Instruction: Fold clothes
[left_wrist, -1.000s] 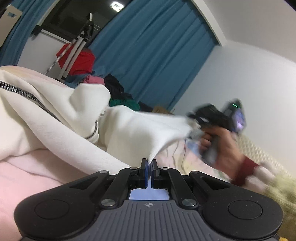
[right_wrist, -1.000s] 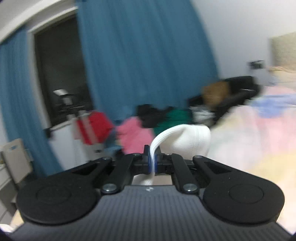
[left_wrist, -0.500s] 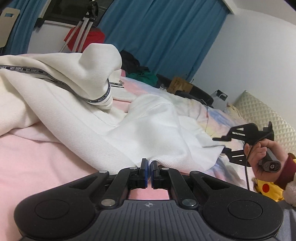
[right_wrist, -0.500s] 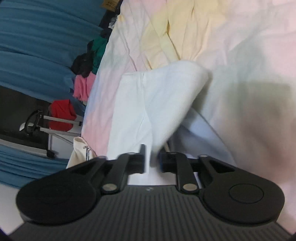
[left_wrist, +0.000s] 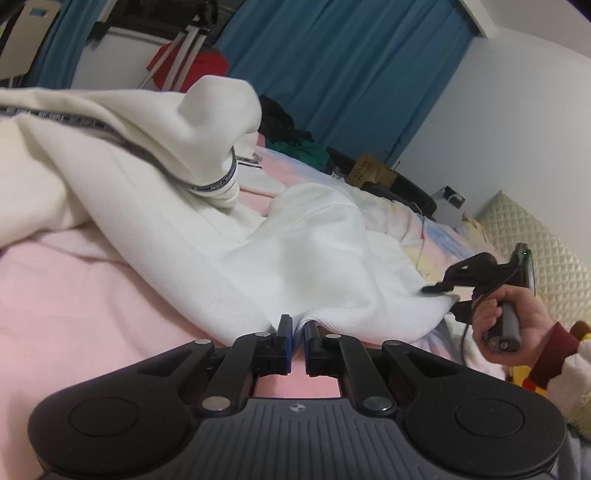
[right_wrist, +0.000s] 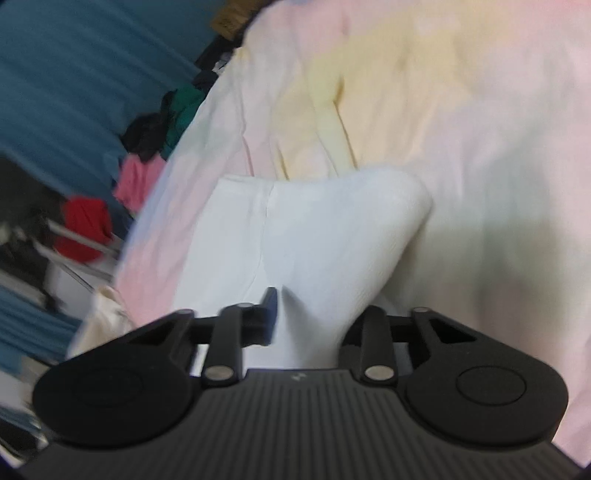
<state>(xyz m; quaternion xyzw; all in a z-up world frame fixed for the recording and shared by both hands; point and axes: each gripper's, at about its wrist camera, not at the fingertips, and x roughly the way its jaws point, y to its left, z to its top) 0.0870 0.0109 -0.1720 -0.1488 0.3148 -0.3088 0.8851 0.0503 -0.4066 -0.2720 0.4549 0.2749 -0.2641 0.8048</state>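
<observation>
A white garment lies rumpled on the pink bed sheet, and a cream garment with a dark lettered band is heaped behind it. My left gripper pinches the white garment's near hem, and its jaws are starting to part. At the right, a hand holds my right gripper at the garment's far corner. In the right wrist view, the right gripper has its jaws apart and closing. The white garment bulges between them and hides the right finger.
Blue curtains hang at the back, with a tripod, red cloth and a pile of dark, green and pink clothes. A quilted cream pillow and a yellow plush toy are at the right. The pastel bedspread stretches beyond the garment.
The right gripper let go of the raised white corner and dropped to the bed, rolling over. The garment now lies spread low. The left gripper sank slightly and its pads parted a little.
</observation>
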